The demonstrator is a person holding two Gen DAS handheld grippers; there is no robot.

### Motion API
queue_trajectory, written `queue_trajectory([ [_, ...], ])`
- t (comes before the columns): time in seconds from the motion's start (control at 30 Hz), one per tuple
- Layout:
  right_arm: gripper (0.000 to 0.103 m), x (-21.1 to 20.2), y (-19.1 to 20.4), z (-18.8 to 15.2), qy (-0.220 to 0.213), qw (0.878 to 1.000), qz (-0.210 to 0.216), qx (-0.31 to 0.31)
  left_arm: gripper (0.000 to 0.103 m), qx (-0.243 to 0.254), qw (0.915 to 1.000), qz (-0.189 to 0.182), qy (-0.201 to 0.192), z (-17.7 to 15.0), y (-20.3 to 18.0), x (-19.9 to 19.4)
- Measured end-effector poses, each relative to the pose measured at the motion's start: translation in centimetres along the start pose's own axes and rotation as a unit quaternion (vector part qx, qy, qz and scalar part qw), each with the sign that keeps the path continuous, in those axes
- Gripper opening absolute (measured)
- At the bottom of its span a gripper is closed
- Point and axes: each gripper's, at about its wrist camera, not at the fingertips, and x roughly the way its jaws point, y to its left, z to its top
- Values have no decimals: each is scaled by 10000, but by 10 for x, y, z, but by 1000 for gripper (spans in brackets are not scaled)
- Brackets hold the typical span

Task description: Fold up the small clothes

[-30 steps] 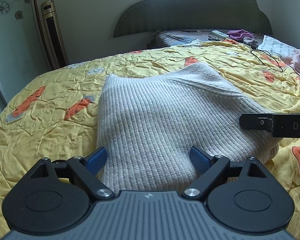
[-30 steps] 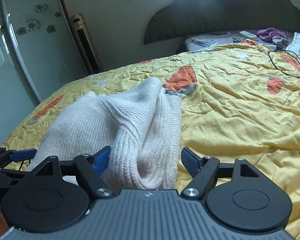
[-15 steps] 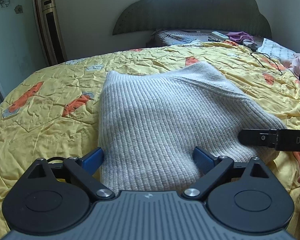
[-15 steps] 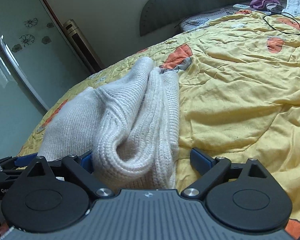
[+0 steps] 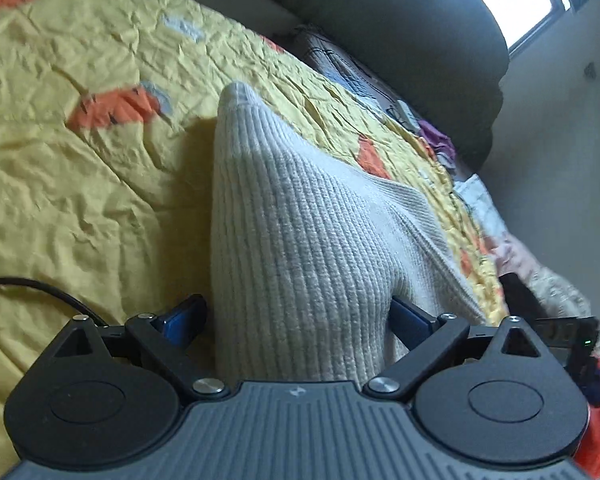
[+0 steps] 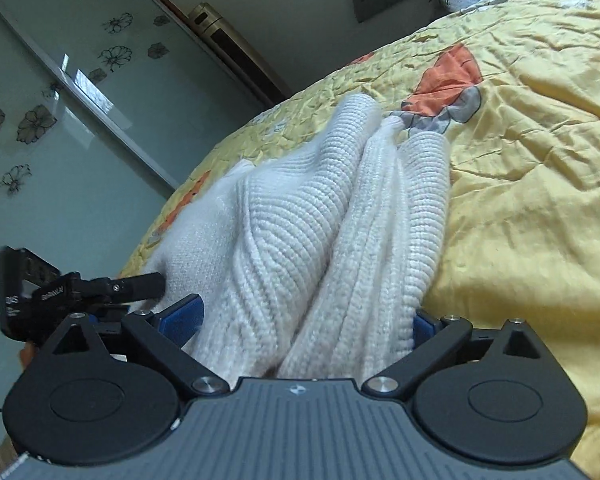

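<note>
The left claw (image 5: 298, 318) stands wide, its blue pads (image 5: 182, 316) either side of the near edge of a cream ribbed sweater (image 5: 308, 240); the left pad sits just clear of the knit, the right one is close against it, and I cannot tell whether it presses. Its jaws opened a little further in the last second. The right claw (image 6: 306, 320) is also spread wide after opening, with the sweater's (image 6: 320, 232) bunched, folded end lying between its pads (image 6: 182, 314); the right-side pad is mostly hidden by the knit. The sweater runs away from both claws across the yellow bedspread (image 5: 80, 180) with orange patches. Beyond lie a dark headboard (image 5: 420, 40) and, in the right view, a glass door (image 6: 60, 120) with flower prints.
</note>
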Motion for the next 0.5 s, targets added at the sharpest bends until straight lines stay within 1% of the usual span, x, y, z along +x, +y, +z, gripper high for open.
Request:
queue_trajectory([
  [0.03,96,3,-5,3,-11,9998,129,128,99,-187,9995,-260,18,1,9,3],
  [0.07,96,6,-7,6,-30,9994,234,270,99,-317,9988,-385,-41,2,13,4],
  [0.13,91,12,-5,11,21,9994,225,266,95,-444,9977,-511,-6,4,16,6],
  [0.17,91,15,-1,10,45,9997,136,198,93,-435,9980,-462,1,4,14,6],
  [0.2,90,16,3,9,57,9999,59,138,88,-342,9986,-393,-14,3,11,5],
  [0.23,87,16,7,8,52,9999,-31,108,81,-220,9992,-340,-39,3,8,3],
  [0.27,84,16,10,7,35,9999,-132,97,76,-102,9995,-295,-82,2,6,0],
  [0.3,76,14,12,6,1,9998,-186,118,70,11,9996,-254,-133,2,2,-3],
  [0.33,72,11,14,4,-54,9997,-168,166,65,145,9995,-202,-184,2,-2,-7],
  [0.43,65,5,21,3,-256,9994,-120,205,60,507,9982,30,-326,2,-16,-16],
  [0.5,62,4,30,4,-397,9990,-25,193,59,740,9960,187,-473,5,-25,-25],
])
